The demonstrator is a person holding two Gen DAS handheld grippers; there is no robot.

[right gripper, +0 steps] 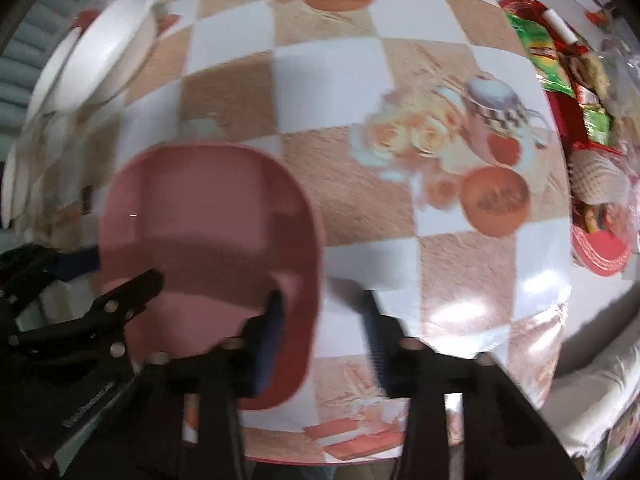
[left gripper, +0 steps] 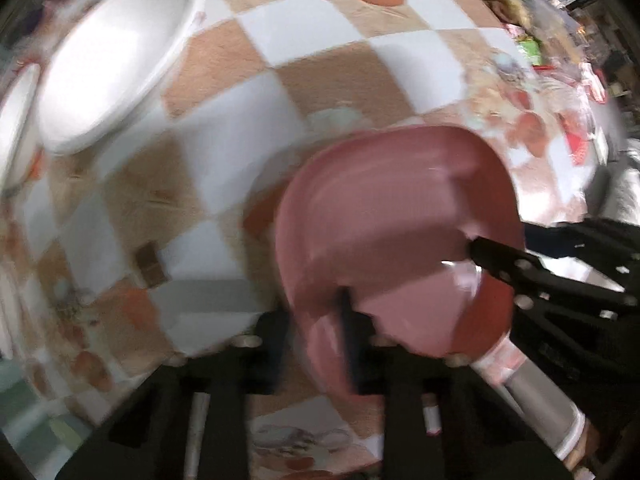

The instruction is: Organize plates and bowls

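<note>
Two grippers on one pink plate (left gripper: 392, 240): left gripper (left gripper: 320, 340) clamped on its near rim, right gripper (right gripper: 324, 320) looks apart, straddling the opposite rim. I'd lift level toward the white bowls (left gripper: 116, 60) far left.

Both wrist cams look steeply down, close over checkered tablecloth (left gripper: 256, 40); shared: pink plate (right gripper: 208, 216), white dishes (left gripper: 116, 60) far left.

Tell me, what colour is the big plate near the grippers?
Pink plate, clearest in the right wrist view.
</note>
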